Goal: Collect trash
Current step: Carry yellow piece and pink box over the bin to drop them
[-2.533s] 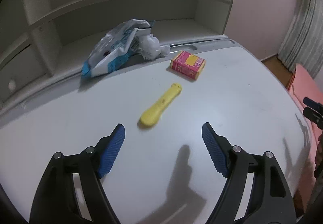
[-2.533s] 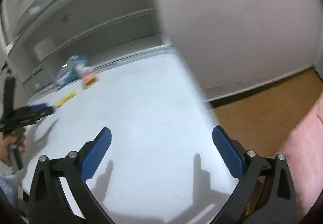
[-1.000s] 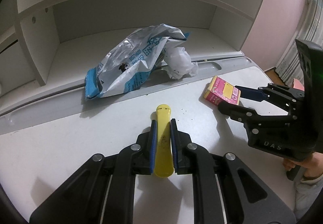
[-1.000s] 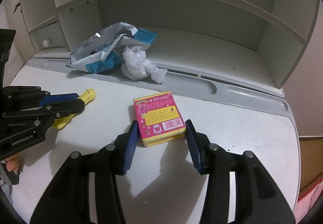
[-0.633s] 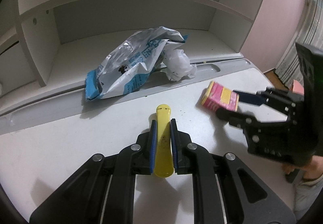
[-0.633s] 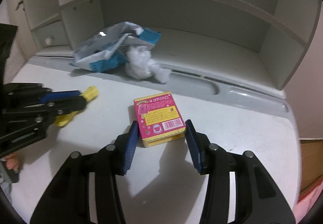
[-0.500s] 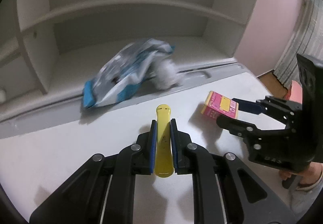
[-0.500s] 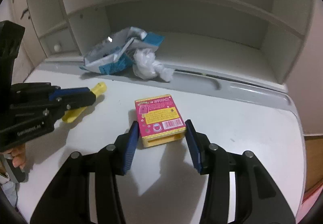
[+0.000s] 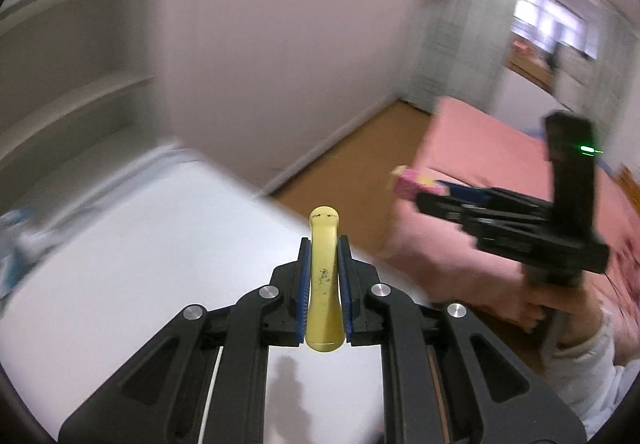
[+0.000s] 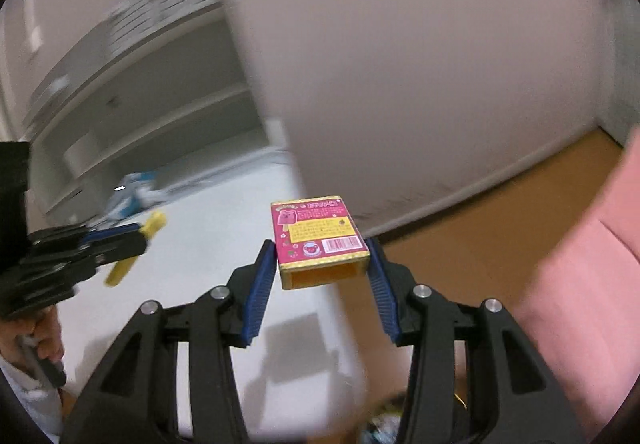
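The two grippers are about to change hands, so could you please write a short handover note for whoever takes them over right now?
Left gripper: shut on the yellow plastic piece, held clear above the white desk.
Right gripper: shut on the pink and yellow box, held past the desk edge, with wood floor and a pink surface behind it.
Done: both pieces are picked up.
Left: the blue and white wrapper lies at the back of the desk by the shelves; it is blurred. No bin is clearly visible, so find one, drop both pieces, then fetch the wrapper.
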`<action>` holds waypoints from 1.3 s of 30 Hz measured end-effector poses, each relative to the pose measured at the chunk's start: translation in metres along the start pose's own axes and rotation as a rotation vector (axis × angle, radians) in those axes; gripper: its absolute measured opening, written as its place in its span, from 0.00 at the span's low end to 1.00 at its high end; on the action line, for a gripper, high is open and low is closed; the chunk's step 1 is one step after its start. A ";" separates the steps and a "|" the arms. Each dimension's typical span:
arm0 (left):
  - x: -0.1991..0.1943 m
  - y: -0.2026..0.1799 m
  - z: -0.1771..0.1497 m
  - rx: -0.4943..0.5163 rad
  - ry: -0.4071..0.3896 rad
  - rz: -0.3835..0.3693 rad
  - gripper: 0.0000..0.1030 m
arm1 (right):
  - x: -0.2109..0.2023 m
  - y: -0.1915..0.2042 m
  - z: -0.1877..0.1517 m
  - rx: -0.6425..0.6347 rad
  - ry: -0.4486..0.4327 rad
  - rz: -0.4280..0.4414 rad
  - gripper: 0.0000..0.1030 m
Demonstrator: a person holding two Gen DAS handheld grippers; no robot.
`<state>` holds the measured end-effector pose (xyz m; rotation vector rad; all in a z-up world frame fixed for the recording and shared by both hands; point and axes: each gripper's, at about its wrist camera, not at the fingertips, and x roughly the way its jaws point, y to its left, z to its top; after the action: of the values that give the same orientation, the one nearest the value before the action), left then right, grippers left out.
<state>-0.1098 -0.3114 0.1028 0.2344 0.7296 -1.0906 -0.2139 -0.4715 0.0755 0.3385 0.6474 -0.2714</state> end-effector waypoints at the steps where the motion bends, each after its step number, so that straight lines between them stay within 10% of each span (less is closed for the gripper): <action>1: 0.008 -0.020 -0.001 0.026 0.013 -0.040 0.12 | -0.009 -0.020 -0.010 0.027 0.007 -0.034 0.44; 9: 0.150 -0.132 -0.108 0.055 0.383 -0.293 0.12 | 0.052 -0.156 -0.146 0.340 0.350 -0.055 0.44; 14: 0.250 -0.127 -0.176 0.007 0.606 -0.195 0.12 | 0.119 -0.197 -0.248 0.574 0.582 -0.026 0.44; 30: 0.263 -0.126 -0.200 0.003 0.655 -0.168 0.12 | 0.117 -0.208 -0.273 0.605 0.605 -0.051 0.45; 31: 0.264 -0.128 -0.200 0.013 0.657 -0.162 0.21 | 0.115 -0.210 -0.272 0.611 0.599 -0.053 0.51; 32: 0.266 -0.131 -0.202 0.031 0.673 -0.149 0.50 | 0.113 -0.212 -0.271 0.623 0.588 -0.056 0.75; 34: 0.264 -0.134 -0.202 0.045 0.665 -0.132 0.91 | 0.105 -0.215 -0.264 0.631 0.550 -0.071 0.91; 39: 0.241 -0.146 -0.185 0.080 0.579 -0.155 0.91 | 0.073 -0.220 -0.235 0.588 0.459 -0.203 0.91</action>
<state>-0.2522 -0.4579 -0.1649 0.5848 1.2359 -1.2119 -0.3614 -0.5911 -0.1945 0.9180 1.0540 -0.5906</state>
